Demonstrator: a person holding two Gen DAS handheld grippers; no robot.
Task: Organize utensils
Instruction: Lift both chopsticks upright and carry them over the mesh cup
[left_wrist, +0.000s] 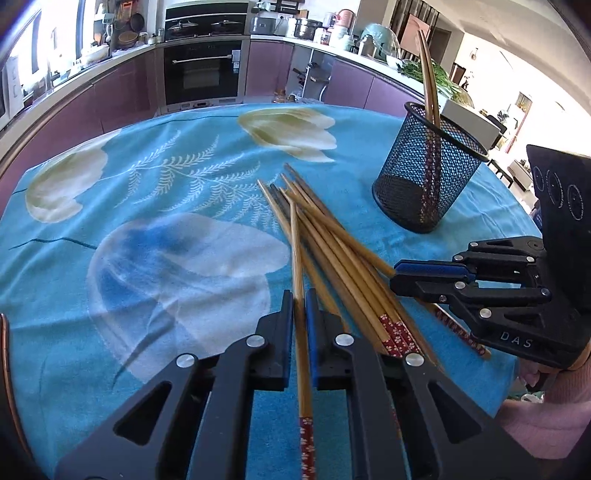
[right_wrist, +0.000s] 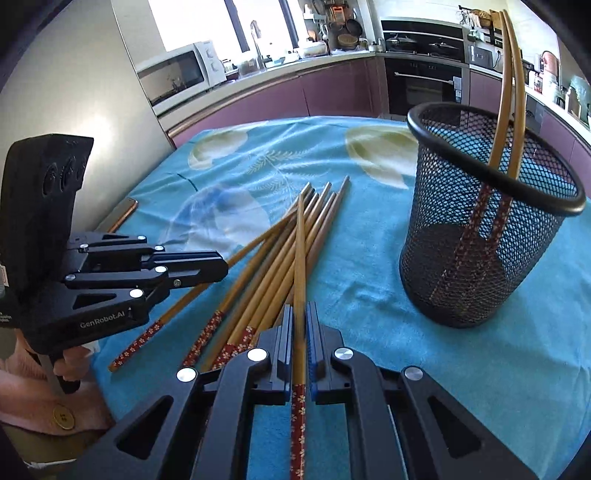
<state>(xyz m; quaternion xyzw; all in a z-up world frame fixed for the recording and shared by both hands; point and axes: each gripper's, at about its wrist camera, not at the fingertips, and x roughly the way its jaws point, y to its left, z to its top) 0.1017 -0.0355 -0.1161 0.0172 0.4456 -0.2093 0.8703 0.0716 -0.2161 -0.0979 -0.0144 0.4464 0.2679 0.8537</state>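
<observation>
Chopsticks (left_wrist: 325, 251) lie piled beside mesh cup (right_wrist: 491, 221); left gripper (left_wrist: 299, 317) and right gripper (right_wrist: 299, 332) each seemingly clamp one.

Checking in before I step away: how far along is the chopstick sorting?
Early on. Done: two chopsticks stand in the mesh holder. In hand: the left tool and the right tool are each shut on a single chopstick, and, low over the pile. Left: the loose chopsticks on the blue cloth.
</observation>
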